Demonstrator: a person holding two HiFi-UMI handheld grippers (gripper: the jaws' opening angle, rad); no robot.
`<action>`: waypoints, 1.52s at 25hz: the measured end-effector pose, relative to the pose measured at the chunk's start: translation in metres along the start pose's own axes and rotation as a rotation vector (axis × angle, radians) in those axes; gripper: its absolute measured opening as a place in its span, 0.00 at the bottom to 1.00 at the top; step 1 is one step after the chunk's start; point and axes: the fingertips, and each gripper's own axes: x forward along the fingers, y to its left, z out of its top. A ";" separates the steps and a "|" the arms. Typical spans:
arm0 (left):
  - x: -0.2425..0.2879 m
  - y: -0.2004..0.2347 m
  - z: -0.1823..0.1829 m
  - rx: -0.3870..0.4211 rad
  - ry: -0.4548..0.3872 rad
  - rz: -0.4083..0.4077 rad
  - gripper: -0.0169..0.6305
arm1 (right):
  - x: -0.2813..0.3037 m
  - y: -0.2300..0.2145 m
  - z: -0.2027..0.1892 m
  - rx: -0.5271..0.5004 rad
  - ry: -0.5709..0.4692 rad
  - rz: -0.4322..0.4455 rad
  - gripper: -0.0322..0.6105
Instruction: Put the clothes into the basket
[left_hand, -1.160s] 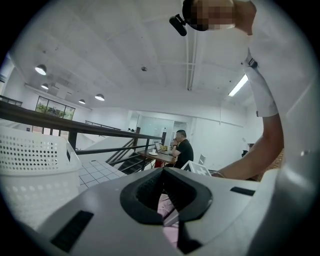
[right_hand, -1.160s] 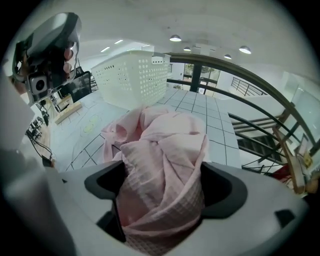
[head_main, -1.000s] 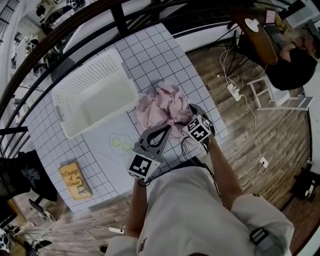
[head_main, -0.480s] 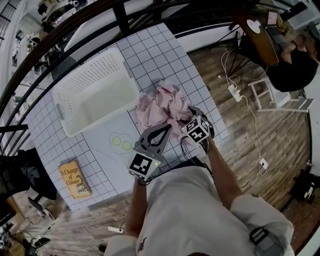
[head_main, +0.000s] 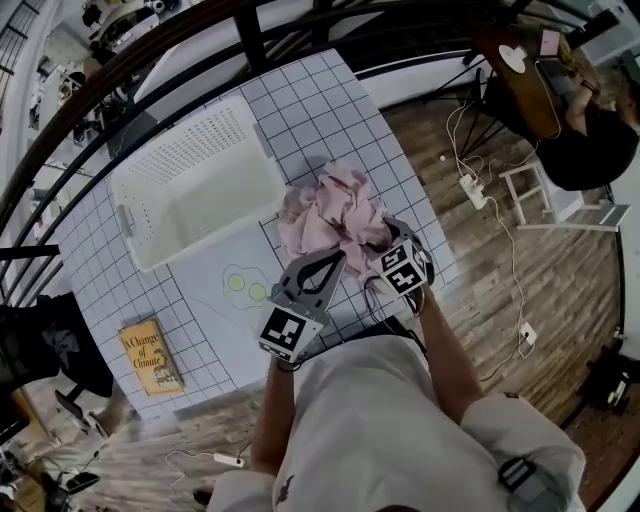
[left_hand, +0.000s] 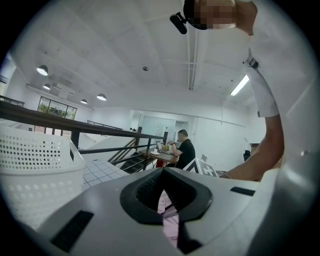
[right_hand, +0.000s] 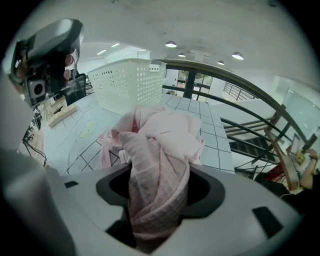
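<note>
Fingers of the right gripper are clamped round a thick twist of the pink garment, and the rest of the cloth is seen heaped on the table just past the jaws. Over on the left gripper the fingers are drawn nearly together, with only a thin strip of pink showing in the slit (whether any cloth is pinched there cannot be told). From the head view, both grippers are held side by side at the near edge of the gridded table, their tips at the near side of the crumpled pile. Two yellow-green circles are marked on the pale sheet just left of the left gripper, and a book is laid near the table's near left corner. Beyond the pile, the white perforated basket is set on the far left of the table, close beside the garment, with nothing seen inside it. Behind it a dark railing is run, and farther off a person is seated at a desk.
</note>
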 end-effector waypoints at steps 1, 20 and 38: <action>0.000 0.000 0.000 0.002 0.000 0.001 0.03 | -0.002 0.000 0.001 0.000 -0.004 -0.001 0.47; -0.006 -0.004 0.015 0.041 -0.016 0.001 0.03 | -0.061 0.000 0.041 -0.007 -0.154 -0.057 0.47; -0.021 -0.012 0.055 0.121 -0.085 -0.018 0.03 | -0.134 -0.002 0.101 -0.014 -0.339 -0.119 0.47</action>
